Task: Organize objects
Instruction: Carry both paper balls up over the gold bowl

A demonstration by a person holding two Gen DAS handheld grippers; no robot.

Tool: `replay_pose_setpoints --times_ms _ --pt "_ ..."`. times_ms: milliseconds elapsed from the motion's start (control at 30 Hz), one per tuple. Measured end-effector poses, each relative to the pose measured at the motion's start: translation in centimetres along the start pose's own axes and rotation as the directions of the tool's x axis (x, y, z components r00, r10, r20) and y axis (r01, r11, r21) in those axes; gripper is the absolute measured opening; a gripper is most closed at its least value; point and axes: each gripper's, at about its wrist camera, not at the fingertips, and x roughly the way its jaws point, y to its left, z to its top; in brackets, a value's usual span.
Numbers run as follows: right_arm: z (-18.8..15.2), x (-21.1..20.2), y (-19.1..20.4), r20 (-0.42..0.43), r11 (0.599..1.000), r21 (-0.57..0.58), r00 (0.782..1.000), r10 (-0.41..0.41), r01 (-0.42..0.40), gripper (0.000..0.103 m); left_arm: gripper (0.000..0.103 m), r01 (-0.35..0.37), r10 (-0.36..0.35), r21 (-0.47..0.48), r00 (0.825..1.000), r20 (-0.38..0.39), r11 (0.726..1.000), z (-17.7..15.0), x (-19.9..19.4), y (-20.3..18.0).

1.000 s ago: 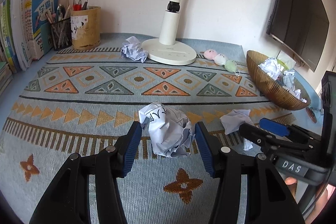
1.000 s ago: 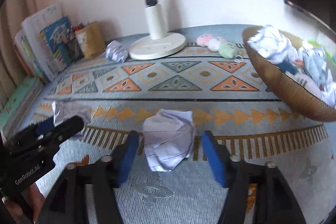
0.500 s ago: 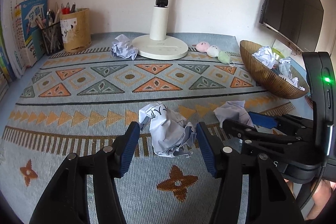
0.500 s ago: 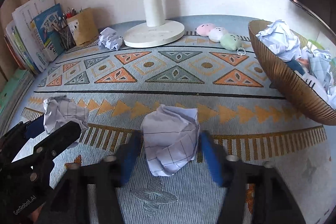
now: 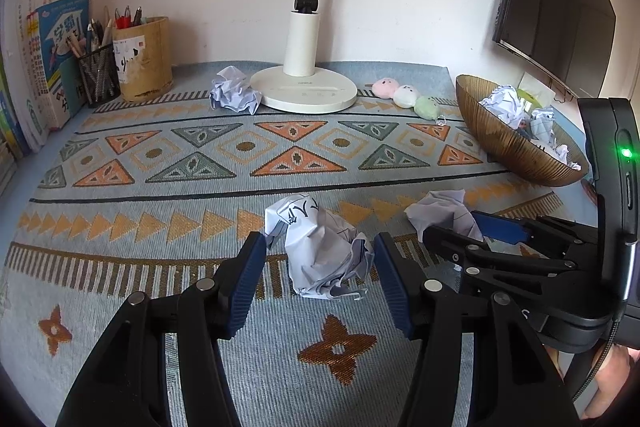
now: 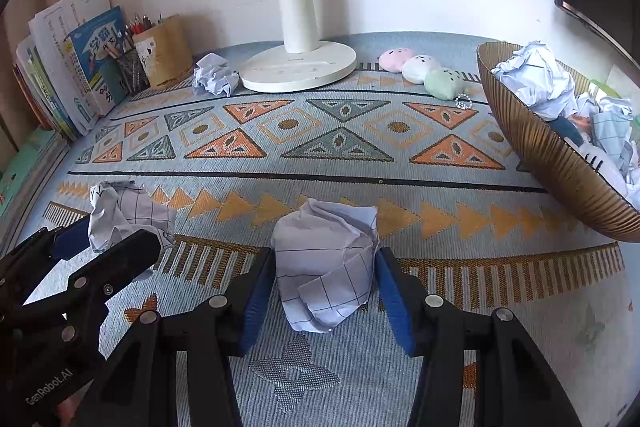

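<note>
Step in hand, by judgement: the grasp phase of clearing paper into the bowl point(image 6: 536, 147); each tool straddles one wad and neither has lifted.

Left tool point(image 5: 320, 259): released; pads bracket the scribbled paper ball point(image 5: 320, 251), one pad touching or nearly touching an edge, no squeeze showing; this ball lies on the patterned mat point(image 5: 160, 163), well in front of the lamp base point(image 5: 304, 93).

Right tool point(image 6: 326, 267): pads sit right against the grid-lined paper ball point(image 6: 326, 263), in front of the lamp base and toward the bowl's side; whether it is clamped cannot be told.

A third wad point(image 5: 234, 95) touches the lamp base on the pen-cup side; the bowl, to the right of the lamp base, already holds several wads.

Next move, by judgement: close both, lift clear of the mat, carry over the bowl rim, release; crumpled paper compresses, so the pads need full closure; the two tools are near each other, so the paths must not cross.

Readable: "GenRobot.AI" on the left tool's body in the right wrist view; the lamp base logo is too small to read; the book point(image 5: 64, 39) has Chinese cover text, not legible.
</note>
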Motion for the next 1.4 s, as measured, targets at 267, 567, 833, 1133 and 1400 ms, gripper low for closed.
replay_pose_setpoints --times_ms 267,567,833,1133,1400 --pt "0.0 0.0 0.1 0.0 1.0 -0.001 1.0 -0.005 0.005 0.05 0.054 0.003 -0.003 0.0 1.0 0.001 1.0 0.0 0.0 -0.1" --pt "0.0 0.0 0.0 0.001 1.0 0.001 1.0 -0.004 0.004 0.05 0.054 -0.006 0.006 -0.003 1.0 0.014 1.0 0.0 -0.3 -0.2" --pt "-0.1 -1.4 -0.1 0.077 1.0 0.003 0.997 -0.027 0.027 0.05 0.053 -0.032 0.032 0.006 0.999 0.011 0.999 -0.1 -0.2 -0.2" --pt "1.8 -12.1 -6.5 0.291 0.987 0.162 0.956 -0.029 -0.02 0.049 0.053 0.037 -0.048 0.087 0.991 0.122 0.995 4.6 -3.3 -5.7" --pt "5.1 -18.4 -19.3 0.328 0.879 0.467 0.903 -0.276 0.099 0.051 0.056 0.24 -0.272 0.231 0.955 0.12 0.943 12.4 0.0 -17.8"
